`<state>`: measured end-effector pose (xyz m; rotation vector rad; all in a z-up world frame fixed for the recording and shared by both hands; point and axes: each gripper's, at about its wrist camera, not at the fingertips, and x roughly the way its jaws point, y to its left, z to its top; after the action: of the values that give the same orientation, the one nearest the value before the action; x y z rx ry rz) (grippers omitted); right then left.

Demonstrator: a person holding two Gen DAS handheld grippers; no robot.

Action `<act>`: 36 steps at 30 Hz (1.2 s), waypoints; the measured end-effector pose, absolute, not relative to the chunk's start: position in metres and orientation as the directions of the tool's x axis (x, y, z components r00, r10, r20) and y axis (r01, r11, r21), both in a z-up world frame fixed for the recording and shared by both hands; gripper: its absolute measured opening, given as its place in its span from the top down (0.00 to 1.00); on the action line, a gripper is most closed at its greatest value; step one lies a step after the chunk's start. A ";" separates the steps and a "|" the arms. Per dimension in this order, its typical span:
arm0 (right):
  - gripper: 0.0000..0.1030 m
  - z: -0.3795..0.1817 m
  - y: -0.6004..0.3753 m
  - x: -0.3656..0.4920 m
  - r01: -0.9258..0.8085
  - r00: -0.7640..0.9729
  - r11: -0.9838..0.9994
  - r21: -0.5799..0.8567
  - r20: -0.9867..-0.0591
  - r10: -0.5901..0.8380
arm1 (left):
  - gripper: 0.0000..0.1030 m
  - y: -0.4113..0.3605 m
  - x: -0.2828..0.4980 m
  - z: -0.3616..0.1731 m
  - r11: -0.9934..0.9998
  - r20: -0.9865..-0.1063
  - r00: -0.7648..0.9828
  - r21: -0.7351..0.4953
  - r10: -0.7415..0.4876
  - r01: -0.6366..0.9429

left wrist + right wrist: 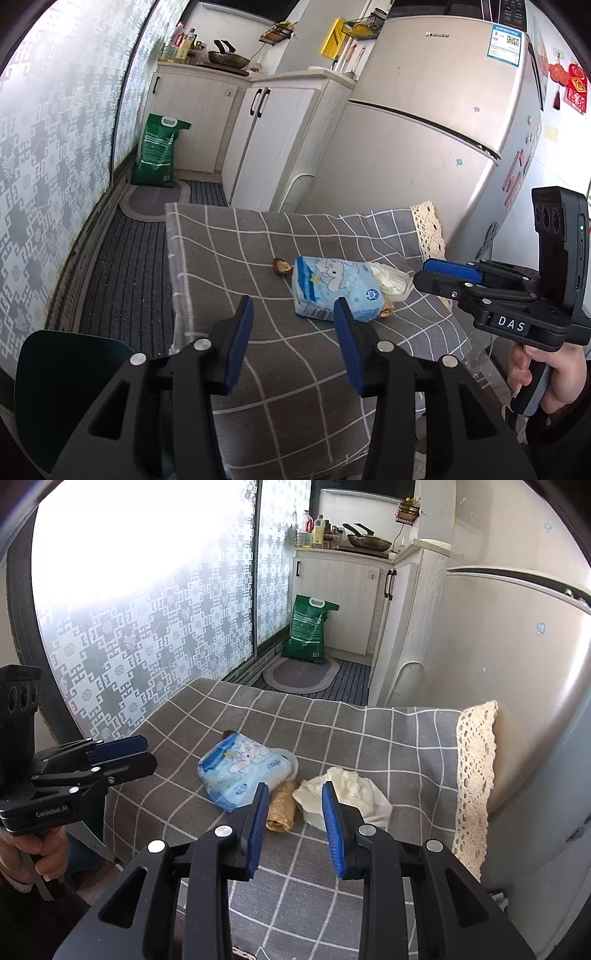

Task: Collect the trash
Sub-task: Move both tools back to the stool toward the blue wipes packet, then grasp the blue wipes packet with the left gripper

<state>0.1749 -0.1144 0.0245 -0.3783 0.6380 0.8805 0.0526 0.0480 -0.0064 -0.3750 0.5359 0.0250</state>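
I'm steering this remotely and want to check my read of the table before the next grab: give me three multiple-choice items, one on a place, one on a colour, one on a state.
1. Where does the crumpled white tissue lie?
A. on the floor mat
B. on the checked tablecloth, beside the brown scrap
C. on the fridge

2. What colour is the big sack on the floor by the cabinets?
A. green
B. red
C. yellow

3. How does the right gripper stand?
A. shut on the tissue
B. shut on the wipes pack
C. open, holding nothing

Answers: 1 B, the tissue sits on the cloth next to the scrap, right of the blue wipes pack. 2 A, the sack is green with a white handle cutout. 3 C, its blue pads stand apart with nothing pressed between them.
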 end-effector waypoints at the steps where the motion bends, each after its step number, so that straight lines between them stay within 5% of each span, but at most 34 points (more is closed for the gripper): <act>1: 0.71 0.023 -0.119 0.176 -0.805 0.470 0.592 -0.044 -0.656 0.591 | 0.51 0.045 0.057 -0.009 0.932 -0.509 0.857 -0.343 -0.080 -0.117; 11: 0.71 0.014 -0.145 0.186 -0.798 0.455 0.602 -0.002 -0.658 0.600 | 0.18 0.027 0.081 -0.015 0.939 -0.521 0.850 -0.325 -0.075 -0.116; 36: 0.71 0.012 -0.176 0.197 -0.785 0.445 0.617 0.046 -0.651 0.615 | 0.15 -0.002 0.130 -0.023 0.968 -0.629 0.777 -0.195 0.000 -0.159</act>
<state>0.1967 -0.1765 0.0115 -0.2804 0.6805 0.8815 0.1296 -0.0017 -0.0232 -0.2441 0.6771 0.0869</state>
